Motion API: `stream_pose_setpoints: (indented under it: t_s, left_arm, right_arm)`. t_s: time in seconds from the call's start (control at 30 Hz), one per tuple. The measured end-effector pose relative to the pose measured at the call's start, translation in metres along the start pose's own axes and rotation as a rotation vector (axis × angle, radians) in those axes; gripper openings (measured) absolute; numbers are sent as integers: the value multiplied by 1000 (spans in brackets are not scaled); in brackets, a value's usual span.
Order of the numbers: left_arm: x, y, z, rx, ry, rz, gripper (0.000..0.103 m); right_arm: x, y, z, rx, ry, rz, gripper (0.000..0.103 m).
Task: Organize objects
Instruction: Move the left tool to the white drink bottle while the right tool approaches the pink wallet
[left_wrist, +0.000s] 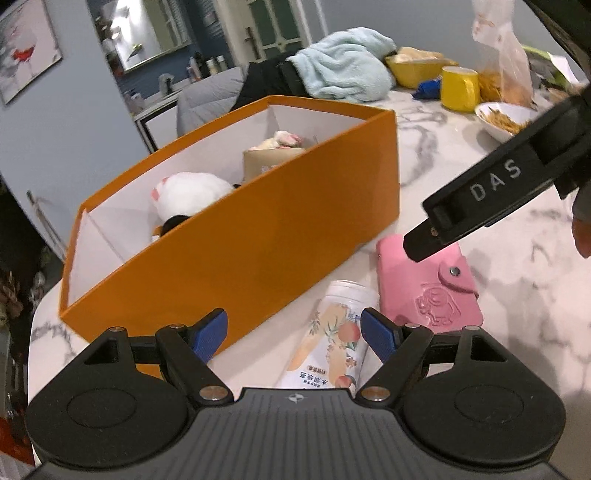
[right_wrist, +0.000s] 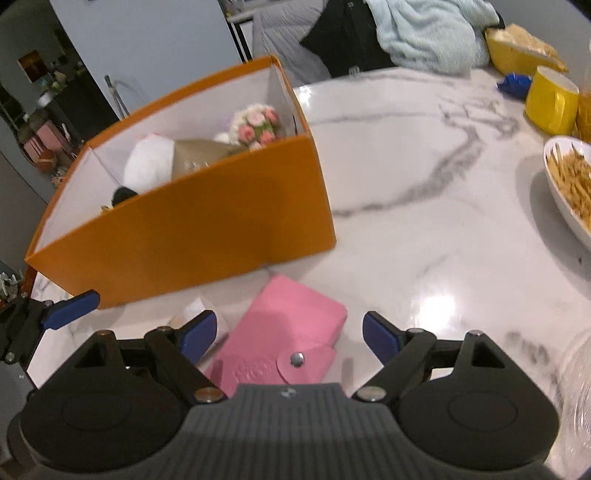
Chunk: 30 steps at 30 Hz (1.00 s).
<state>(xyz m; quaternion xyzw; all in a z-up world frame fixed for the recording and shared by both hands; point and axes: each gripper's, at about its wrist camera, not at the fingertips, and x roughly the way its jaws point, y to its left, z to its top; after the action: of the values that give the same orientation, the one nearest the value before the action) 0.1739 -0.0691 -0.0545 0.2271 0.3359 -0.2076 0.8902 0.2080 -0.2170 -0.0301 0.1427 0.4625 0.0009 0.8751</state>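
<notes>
— While both tools hover low over the white marble table (right_wrist: 424, 192), where does the flat pink snap-button wallet (right_wrist: 284, 343) lie?
— Just near of the open orange cardboard box (right_wrist: 207, 225), long axis running near-left to far-right, its snap flap at the near end.
— And the grippers?
— The right gripper (right_wrist: 286, 334) hangs above the wallet, jaws wide, holding nothing. The left gripper (left_wrist: 293, 332) is equally wide over one white printed tube (left_wrist: 332, 339), which lies flat just left of the wallet, cap pointing far toward the box.
— What fills the box?
— One white plush toy (right_wrist: 149, 162), one brown paper-wrapped bouquet (right_wrist: 255, 123).
— Surroundings?
— Far right: one yellow mug (right_wrist: 550, 101), one white bowl of snack sticks (right_wrist: 570, 184), a pale blue towel (left_wrist: 343, 70).
</notes>
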Motion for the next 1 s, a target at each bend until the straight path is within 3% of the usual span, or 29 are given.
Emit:
stream_pose_setpoints:
  t_s: [0.17,0.47,0.57,0.67,0.73,1.0]
  left_arm:
    - [9,-8,-2,45,9,-45,94]
    - [31,-11,-11,58,85,-53,89]
    - [31,-10,-12,53,77,-55,89]
    - [28,-6,-15,32,95,-79,82]
    - [25,-3,-15,12,115,-97,64]
    - [10,13,-30,-2,170,-92,63]
  right_arm:
    - [6,-2,-1,25,27,5,87]
    - [14,-2,-5,20,52,-12,87]
    - [18,1,-8,11,58,-20,87]
    - [21,7,-10,4,64,-24,87]
    - [24,12,-11,-7,63,-30,87]
    - [40,30,-13,-45,61,-84,89]
